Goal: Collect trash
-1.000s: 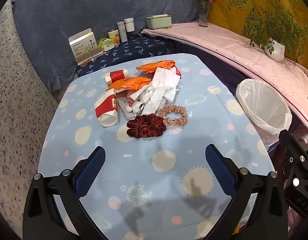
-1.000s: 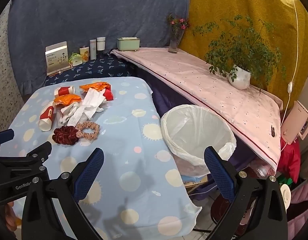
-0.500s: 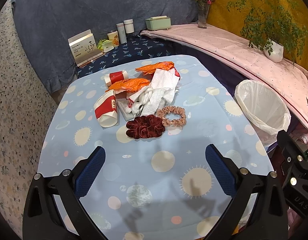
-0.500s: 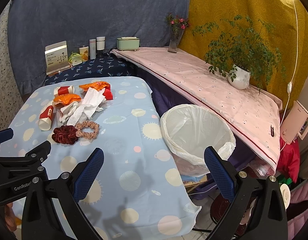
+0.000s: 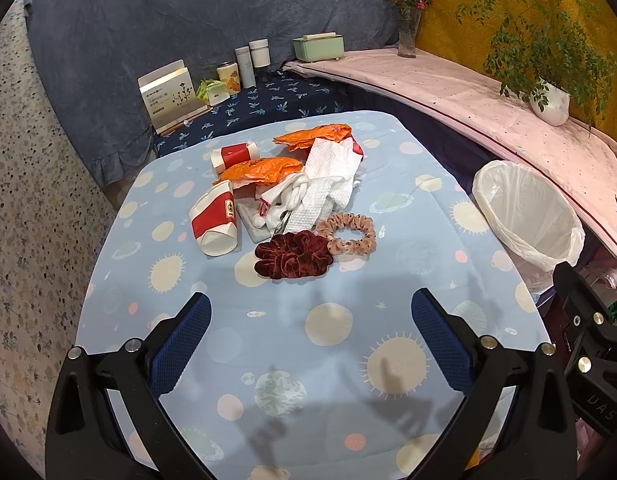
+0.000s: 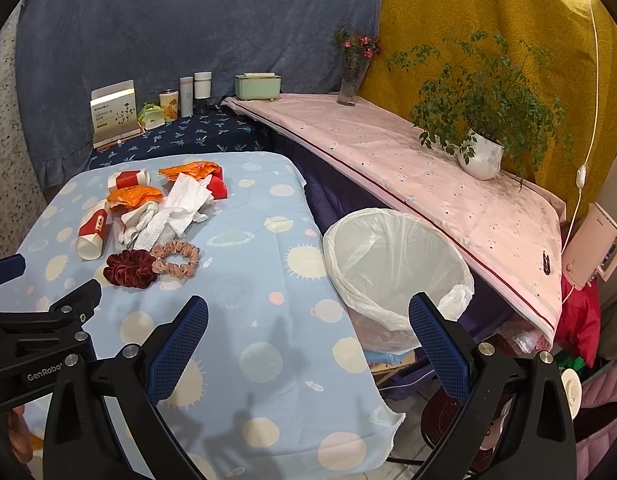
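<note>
A pile of trash lies on the table with the blue planet-print cloth (image 5: 340,360): two red-and-white paper cups (image 5: 216,220) (image 5: 233,155), orange wrappers (image 5: 260,170), white paper towels (image 5: 328,184). A dark red scrunchie (image 5: 292,254) and a pink scrunchie (image 5: 346,234) lie at its near edge. A bin with a white liner (image 5: 528,216) (image 6: 392,260) stands right of the table. My left gripper (image 5: 310,340) is open and empty, short of the pile. My right gripper (image 6: 308,344) is open and empty, over the table's right edge near the bin.
A dark blue shelf (image 5: 268,104) behind the table holds a card box, bottles and a green case. A pink-covered ledge (image 6: 428,168) carries a flower vase and a potted plant (image 6: 480,152). A pink device (image 6: 596,248) hangs at far right.
Both grippers have drifted slightly back and up; the pile and the bin sit a little farther off in the views. Nothing on the table has moved.
</note>
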`<state>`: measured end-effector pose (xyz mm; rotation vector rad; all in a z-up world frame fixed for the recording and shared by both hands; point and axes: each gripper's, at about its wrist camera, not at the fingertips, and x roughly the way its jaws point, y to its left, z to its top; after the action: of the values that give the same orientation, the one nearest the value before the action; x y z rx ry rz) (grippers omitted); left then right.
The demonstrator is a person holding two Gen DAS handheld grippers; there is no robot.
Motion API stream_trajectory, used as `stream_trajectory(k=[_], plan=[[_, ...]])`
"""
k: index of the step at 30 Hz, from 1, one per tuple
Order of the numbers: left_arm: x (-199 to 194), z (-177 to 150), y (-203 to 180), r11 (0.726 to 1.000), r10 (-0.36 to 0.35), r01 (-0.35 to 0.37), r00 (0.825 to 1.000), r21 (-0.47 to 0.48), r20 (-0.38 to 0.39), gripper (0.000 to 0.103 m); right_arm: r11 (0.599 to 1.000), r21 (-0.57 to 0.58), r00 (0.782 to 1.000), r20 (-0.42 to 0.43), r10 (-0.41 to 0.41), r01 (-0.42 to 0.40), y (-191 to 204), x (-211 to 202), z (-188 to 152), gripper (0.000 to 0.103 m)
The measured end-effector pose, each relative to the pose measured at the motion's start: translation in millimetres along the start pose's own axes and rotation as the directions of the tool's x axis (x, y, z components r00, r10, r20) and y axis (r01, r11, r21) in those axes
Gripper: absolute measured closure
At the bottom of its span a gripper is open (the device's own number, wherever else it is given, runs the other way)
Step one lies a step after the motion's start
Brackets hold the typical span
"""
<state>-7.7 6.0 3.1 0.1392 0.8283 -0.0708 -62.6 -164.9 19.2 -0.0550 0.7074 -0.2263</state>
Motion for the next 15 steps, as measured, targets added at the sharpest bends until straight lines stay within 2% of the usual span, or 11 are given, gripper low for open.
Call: stream_trajectory(k=[15], plan=[[0.5,0.5,0.9,1.0,-0.002,0.002,1.0,0.003,0.0,0.007,1.0,-0.007,1.0,0.004,-0.004,0.004,2.6,2.2,-0.7,0.007]])
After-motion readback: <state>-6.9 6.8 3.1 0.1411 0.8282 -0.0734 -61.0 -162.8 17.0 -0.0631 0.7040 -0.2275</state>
